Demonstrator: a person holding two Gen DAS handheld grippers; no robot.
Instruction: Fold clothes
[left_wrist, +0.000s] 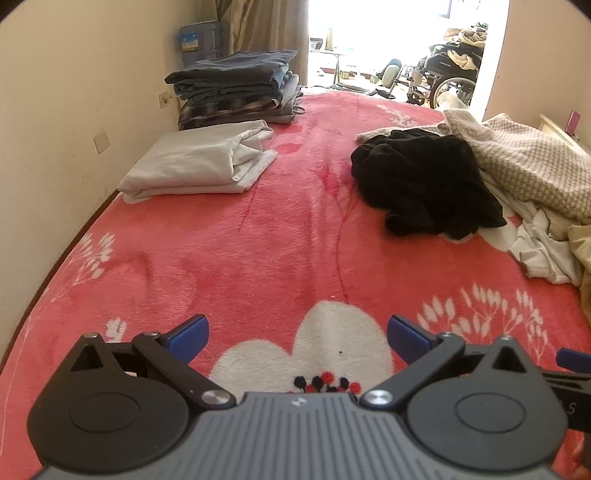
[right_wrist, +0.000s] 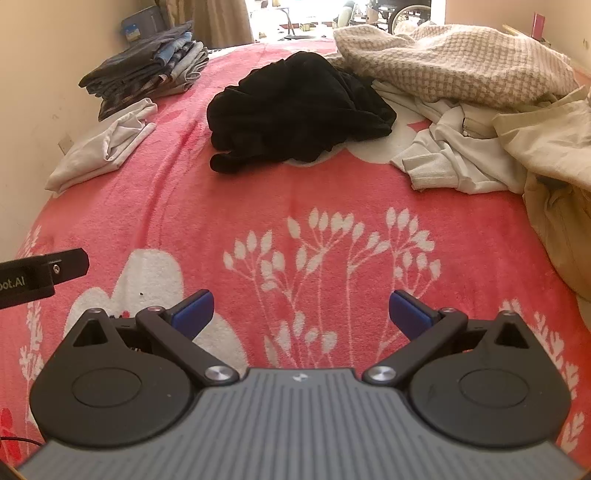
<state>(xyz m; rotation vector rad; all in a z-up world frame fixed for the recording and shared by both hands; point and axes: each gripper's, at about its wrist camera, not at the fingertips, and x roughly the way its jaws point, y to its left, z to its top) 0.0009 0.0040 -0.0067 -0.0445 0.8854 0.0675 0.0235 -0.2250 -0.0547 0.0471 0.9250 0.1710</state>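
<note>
The left gripper (left_wrist: 297, 338) and right gripper (right_wrist: 301, 314) both hover with blue-padded jaws spread wide and empty over the pink floral fleece blanket (right_wrist: 221, 192). Ahead lies a crumpled black garment (right_wrist: 295, 110), near 1 folded white cloth (left_wrist: 195, 162). It looks soft, light and floppy; a protruding hem edge seems the best hold.

Blown-out doorway (left_wrist: 373, 40) glare; fisheye-warped edges
</note>
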